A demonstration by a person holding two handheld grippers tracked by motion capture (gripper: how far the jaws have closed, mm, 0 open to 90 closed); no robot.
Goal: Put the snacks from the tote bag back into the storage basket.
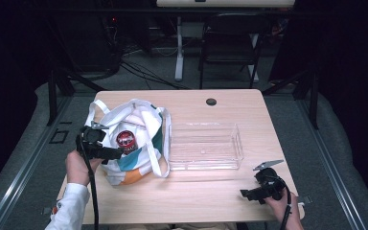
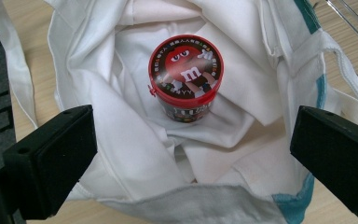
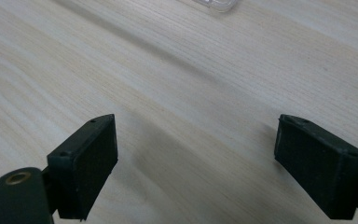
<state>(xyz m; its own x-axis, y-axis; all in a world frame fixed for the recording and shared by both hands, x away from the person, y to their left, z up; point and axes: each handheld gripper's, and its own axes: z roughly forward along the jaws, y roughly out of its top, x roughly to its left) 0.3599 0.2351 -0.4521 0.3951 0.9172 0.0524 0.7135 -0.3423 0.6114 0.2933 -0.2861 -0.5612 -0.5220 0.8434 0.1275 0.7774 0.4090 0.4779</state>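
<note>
A white tote bag with teal and orange patches lies open on the left of the wooden table. Inside it stands a small candy tub with a red lid bearing a cartoon face. My left gripper hovers at the bag's mouth, open, its jaws set wide on either side of the tub without touching it. My right gripper rests low over bare wood near the table's front right corner, open with nothing between its jaws.
A clear plastic tray sits mid-table, just right of the bag; its corner shows at the top of the right gripper view. A round black grommet is near the far edge. A chair and cables stand beyond the table.
</note>
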